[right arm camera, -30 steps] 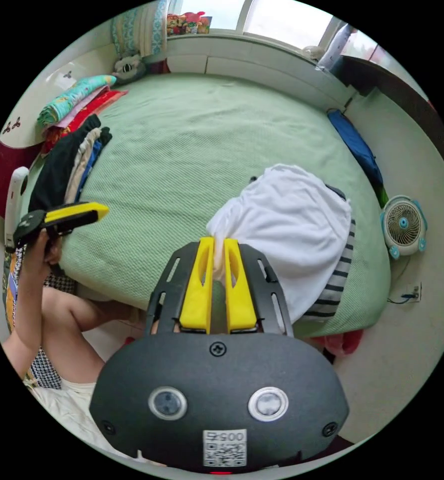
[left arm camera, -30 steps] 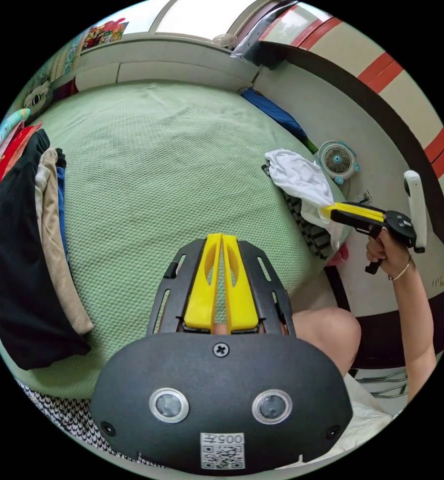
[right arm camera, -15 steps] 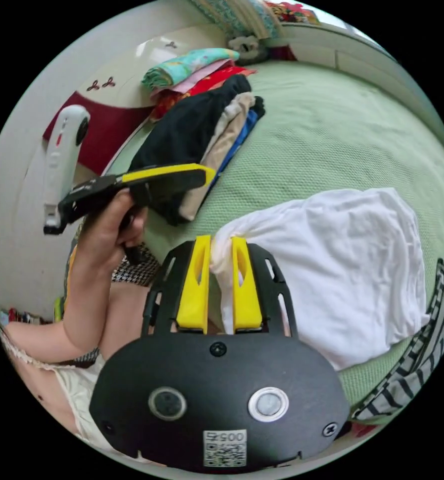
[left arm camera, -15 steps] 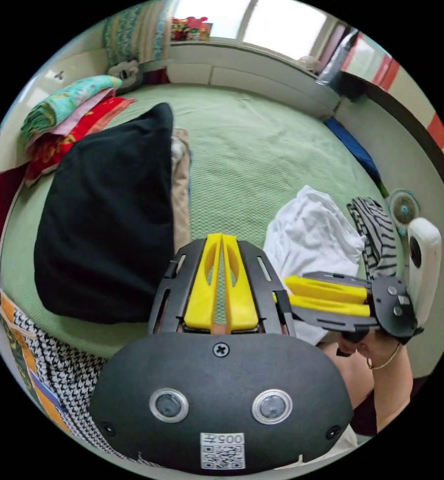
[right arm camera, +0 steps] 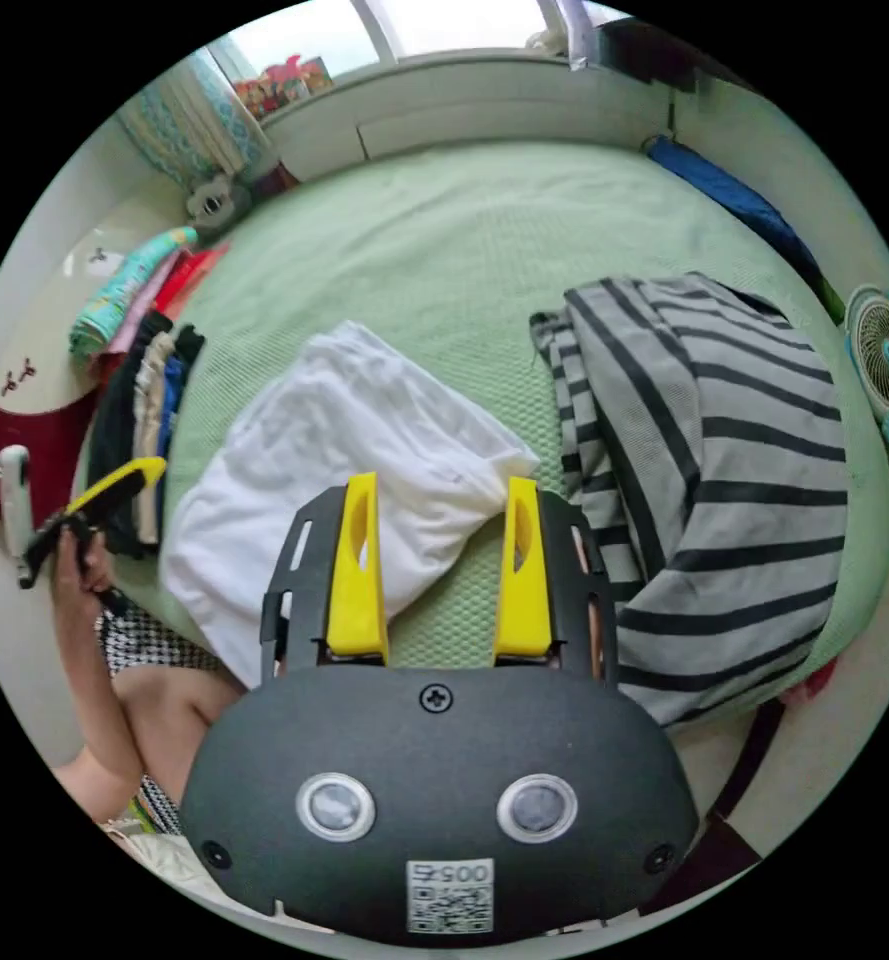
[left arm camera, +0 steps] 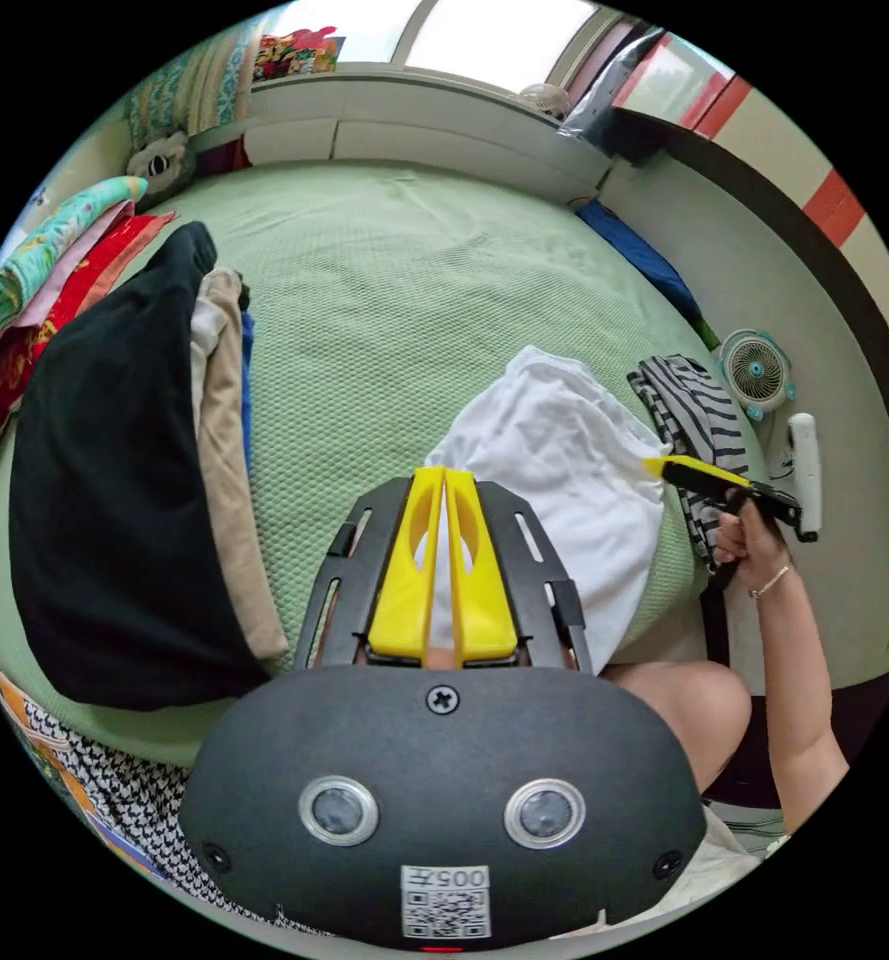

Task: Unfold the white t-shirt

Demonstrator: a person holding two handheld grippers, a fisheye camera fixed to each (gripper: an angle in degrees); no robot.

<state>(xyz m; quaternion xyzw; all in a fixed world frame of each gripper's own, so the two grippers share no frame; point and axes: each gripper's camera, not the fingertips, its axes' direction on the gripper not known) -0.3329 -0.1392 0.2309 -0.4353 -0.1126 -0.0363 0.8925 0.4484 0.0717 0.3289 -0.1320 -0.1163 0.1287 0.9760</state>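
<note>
The white t-shirt lies crumpled and still bunched on the green bedspread, near the bed's front edge, with one end hanging a little over that edge by the person's knee. Just beside it, touching at one corner, sits a grey-and-black striped garment, folded into a heap.

The right gripper hovers over the shirt's nearer corner with its yellow jaws spread wide apart, nothing between them but bedspread and a fold of white cloth lying beneath. In the left gripper view that same tool shows at the shirt's far edge, held in the person's hand.

The left gripper has its jaws pressed together, empty, poised above the shirt's near side.

On the other side of the bed stands a stack of folded clothes, black on top with tan and blue under it. A small fan sits on the floor beyond the bed.
</note>
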